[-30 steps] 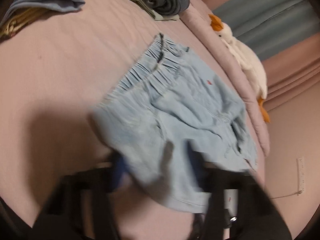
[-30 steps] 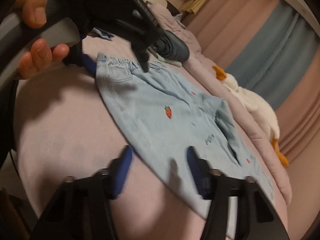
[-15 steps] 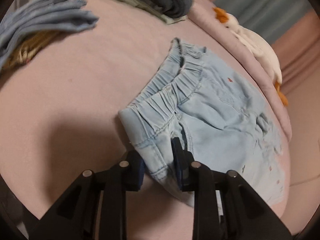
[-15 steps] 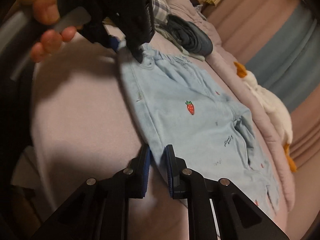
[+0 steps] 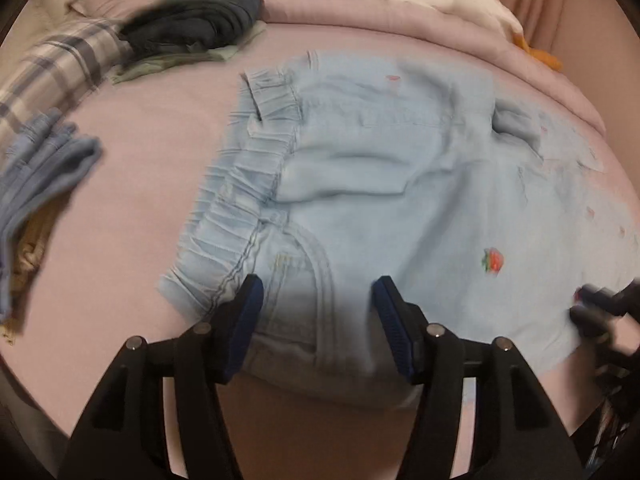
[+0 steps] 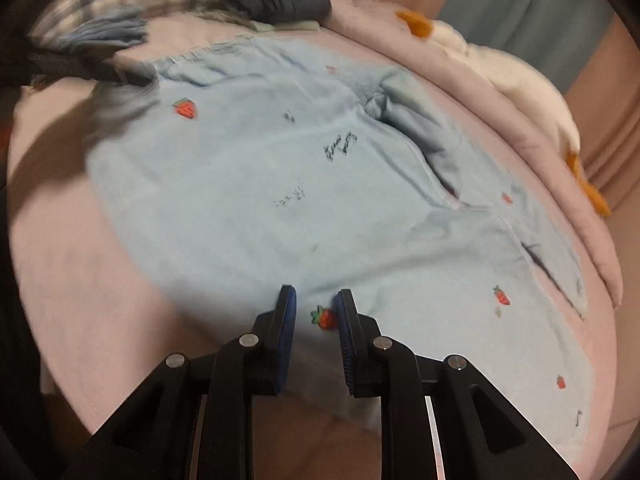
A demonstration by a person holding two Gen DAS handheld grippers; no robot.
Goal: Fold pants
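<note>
Light blue pants (image 5: 380, 200) with small strawberry prints lie spread flat on the pink bed (image 5: 140, 140). My left gripper (image 5: 318, 284) hovers over the waistband corner by the front pocket. Its jaws are opening wide, with cloth lying under them but not pinched. My right gripper (image 6: 316, 294) is over the near side edge of the pants (image 6: 260, 168). Its jaws are opening a little, a narrow gap showing a strawberry print between the pads (image 6: 286, 320), and nothing is clamped. The right gripper (image 5: 600, 312) shows blurred at the left wrist view's right edge.
A white plush goose (image 6: 500, 68) with orange beak and feet lies along the rolled pink blanket at the far side. Dark folded clothes (image 5: 200, 20), a plaid cloth (image 5: 60, 68) and a blue garment (image 5: 40, 172) sit at the far left.
My left gripper let go of the waistband and opened wide. My right gripper released the pants' edge and parted slightly. Both views swung, and the pants now lie flatter.
</note>
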